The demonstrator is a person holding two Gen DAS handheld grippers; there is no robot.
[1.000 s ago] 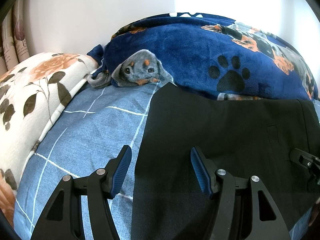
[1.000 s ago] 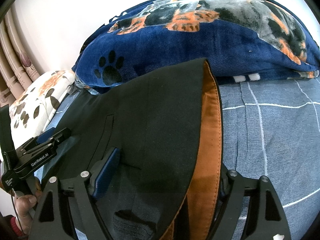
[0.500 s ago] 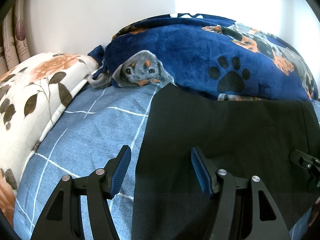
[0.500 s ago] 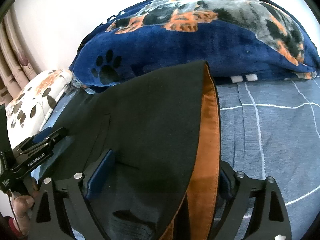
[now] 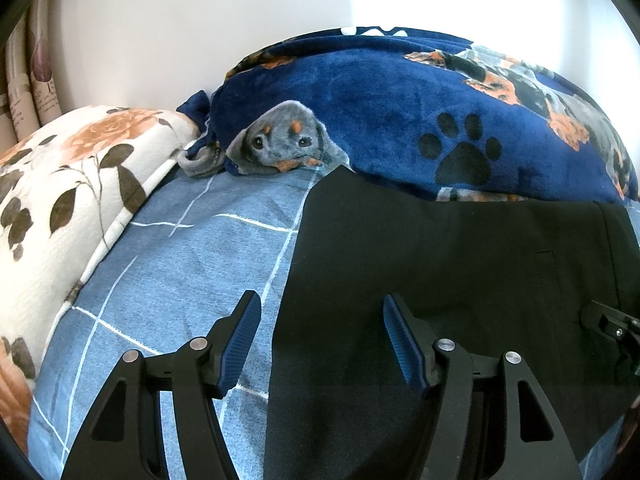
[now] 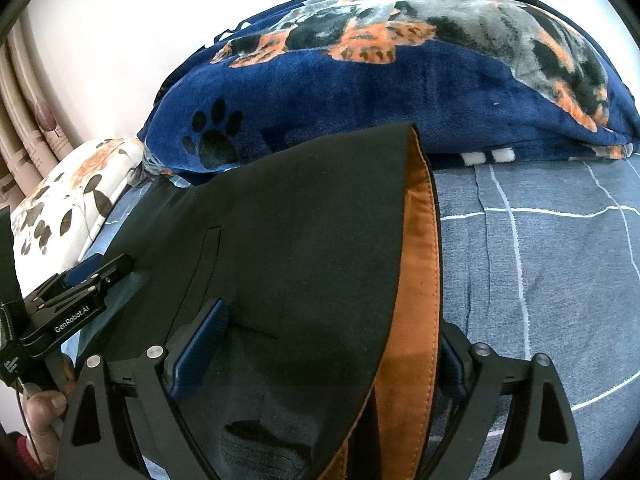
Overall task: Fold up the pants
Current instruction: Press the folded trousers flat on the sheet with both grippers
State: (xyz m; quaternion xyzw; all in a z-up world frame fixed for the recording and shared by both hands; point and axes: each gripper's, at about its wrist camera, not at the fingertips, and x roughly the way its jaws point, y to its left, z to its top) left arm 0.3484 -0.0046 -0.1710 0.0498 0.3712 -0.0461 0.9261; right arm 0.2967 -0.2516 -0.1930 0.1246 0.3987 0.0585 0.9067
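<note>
The black pants lie folded on the blue checked bed sheet. My left gripper is open, its two blue-padded fingers straddling the pants' left edge near me. In the right wrist view the pants show an orange-brown lining along their right edge. My right gripper is open, its jaws spread wide on either side of the lined waistband end, which lies between them. The left gripper's body shows at the left of that view, and the right gripper's tip shows at the right edge of the left wrist view.
A navy paw-print blanket is heaped behind the pants against the white wall. A white floral pillow lies at the left. Curtains hang at the far left. Sheet extends right of the pants.
My right gripper's jaws have spread wider around the waistband end and the view has shifted slightly. The left gripper has barely moved.
</note>
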